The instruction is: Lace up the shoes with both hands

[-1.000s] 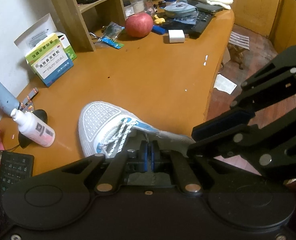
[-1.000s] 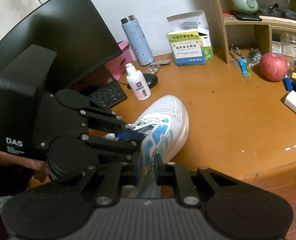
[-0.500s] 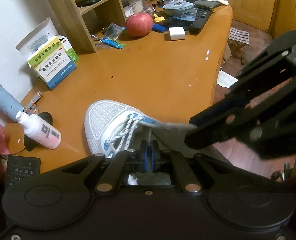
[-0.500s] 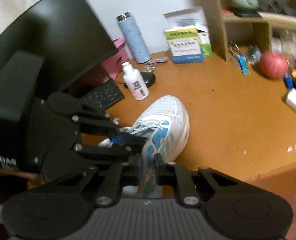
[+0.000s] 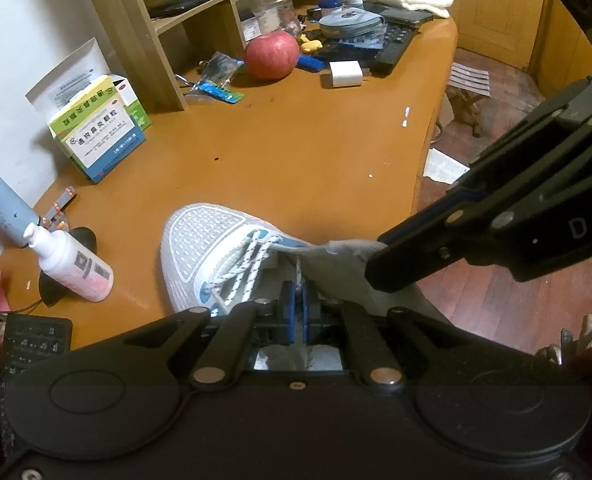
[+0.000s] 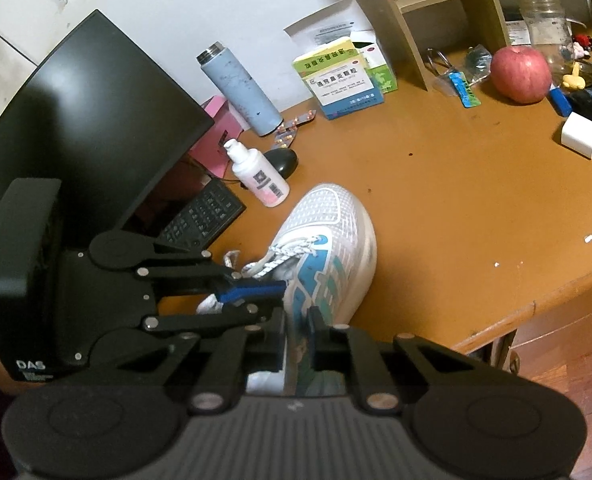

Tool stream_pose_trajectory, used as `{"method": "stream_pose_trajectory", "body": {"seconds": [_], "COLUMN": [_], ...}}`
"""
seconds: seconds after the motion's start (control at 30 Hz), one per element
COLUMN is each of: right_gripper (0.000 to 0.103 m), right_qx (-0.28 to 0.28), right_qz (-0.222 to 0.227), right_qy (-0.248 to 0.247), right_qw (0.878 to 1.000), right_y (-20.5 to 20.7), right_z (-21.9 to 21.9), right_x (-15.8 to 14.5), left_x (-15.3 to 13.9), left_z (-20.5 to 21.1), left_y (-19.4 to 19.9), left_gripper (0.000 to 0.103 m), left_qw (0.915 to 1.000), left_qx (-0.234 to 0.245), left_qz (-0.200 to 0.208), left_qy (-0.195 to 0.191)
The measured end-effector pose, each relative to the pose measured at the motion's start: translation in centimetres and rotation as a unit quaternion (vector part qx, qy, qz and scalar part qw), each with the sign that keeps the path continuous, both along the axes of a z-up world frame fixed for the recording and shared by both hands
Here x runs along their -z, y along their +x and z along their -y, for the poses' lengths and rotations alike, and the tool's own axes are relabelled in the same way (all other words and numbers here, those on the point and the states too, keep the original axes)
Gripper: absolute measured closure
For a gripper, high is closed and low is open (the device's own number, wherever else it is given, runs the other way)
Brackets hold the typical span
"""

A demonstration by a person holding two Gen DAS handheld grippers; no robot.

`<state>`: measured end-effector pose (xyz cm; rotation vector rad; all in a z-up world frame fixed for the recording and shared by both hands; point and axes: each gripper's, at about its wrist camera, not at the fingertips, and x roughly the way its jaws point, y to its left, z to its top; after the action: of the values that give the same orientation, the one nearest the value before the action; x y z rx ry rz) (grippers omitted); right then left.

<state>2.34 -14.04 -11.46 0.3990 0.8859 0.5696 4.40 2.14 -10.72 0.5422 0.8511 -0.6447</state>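
The white mesh running shoe with blue side stripes [image 6: 328, 248] lies on the orange-brown wooden bench [image 6: 448, 184], toe toward the wall, close to the bench's near edge, as it did a second ago. The left gripper [image 5: 297, 306] is clenched on the white speckled shoelace [image 5: 298, 276], which runs up taut from between its blue pads; this grip has not changed. In the right wrist view that gripper comes in from the left, its blue pads at the laced throat of the shoe. The right gripper [image 6: 297, 332] grasps the shoe's upper edge near the collar, the fabric pinched between its narrowly parted jaws. Compared with a second ago, the grey tongue fabric [image 5: 336, 252] is drawn further out to the side in the left wrist view, and the right gripper looms larger and higher there. Both views have tilted slightly, so the red apple [image 5: 271, 55] and the white pump bottle with a pink label [image 5: 75, 266] sit elsewhere in frame, though they rest where they were.
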Motion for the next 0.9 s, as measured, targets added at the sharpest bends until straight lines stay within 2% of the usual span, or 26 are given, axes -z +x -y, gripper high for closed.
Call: {"method": "stream_pose_trajectory", "body": {"seconds": [0.5,0.7,0.9], "right_gripper": [0.091,0.092,0.092], "right_qx": [-0.008,-0.003,-0.004], "right_qz": [0.004,0.004,0.004], "right_qy": [-0.005,-0.005,-0.006], "right_qw": [1.0,1.0,1.0], "right_y": [0.01,-0.12,-0.09], "right_z": [-0.18,-0.11,-0.16], "right_x": [-0.05,-0.02,-0.04], "left_x": [-0.27,0.32,0.43], "left_z": [0.15,0.28,0.34], "left_y": [0.44,0.25,0.39], "left_gripper": [0.102,0.102,0.102], "left_qw": [1.0,0.9999,0.9999], "left_qx": [-0.004,0.006,0.001], "left_qz": [0.007,-0.003,-0.004], "left_qy": [-0.002,0.013,0.012]}}
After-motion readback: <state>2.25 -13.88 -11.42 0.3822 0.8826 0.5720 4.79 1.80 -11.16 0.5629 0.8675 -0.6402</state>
